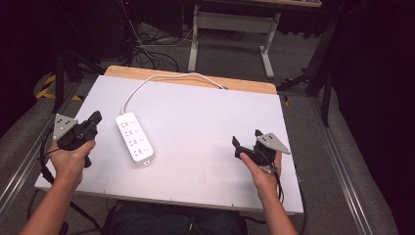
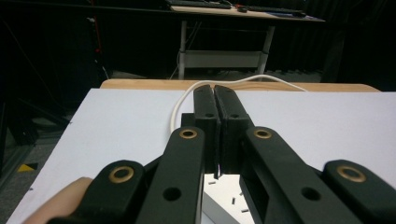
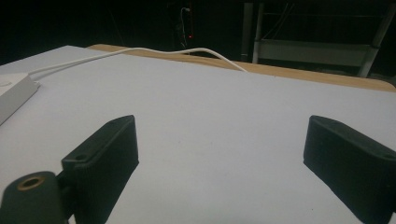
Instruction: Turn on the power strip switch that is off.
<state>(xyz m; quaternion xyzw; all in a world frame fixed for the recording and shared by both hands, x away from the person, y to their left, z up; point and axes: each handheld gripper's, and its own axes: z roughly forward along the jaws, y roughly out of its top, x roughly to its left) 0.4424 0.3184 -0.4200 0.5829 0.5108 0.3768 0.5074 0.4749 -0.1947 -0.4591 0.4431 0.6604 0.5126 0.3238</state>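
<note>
A white power strip (image 1: 135,138) lies on the white table top (image 1: 205,122), left of centre, and its white cable (image 1: 161,78) curls off toward the far edge. My left gripper (image 1: 95,118) hovers just left of the strip, its jaws pressed together with nothing between them. The left gripper view has the shut jaws (image 2: 215,103) pointing up the table, with a corner of the strip (image 2: 224,196) beneath them. At the right, my right gripper (image 1: 247,138) is held low over bare table with its jaws wide apart and empty. The right gripper view puts the strip's end (image 3: 14,93) far left.
A wooden board edge (image 1: 195,78) runs along the table's far side. Behind it stands a metal table frame (image 1: 230,29) with loose cables (image 1: 147,54) on the floor. Aluminium rails (image 1: 342,171) flank the table.
</note>
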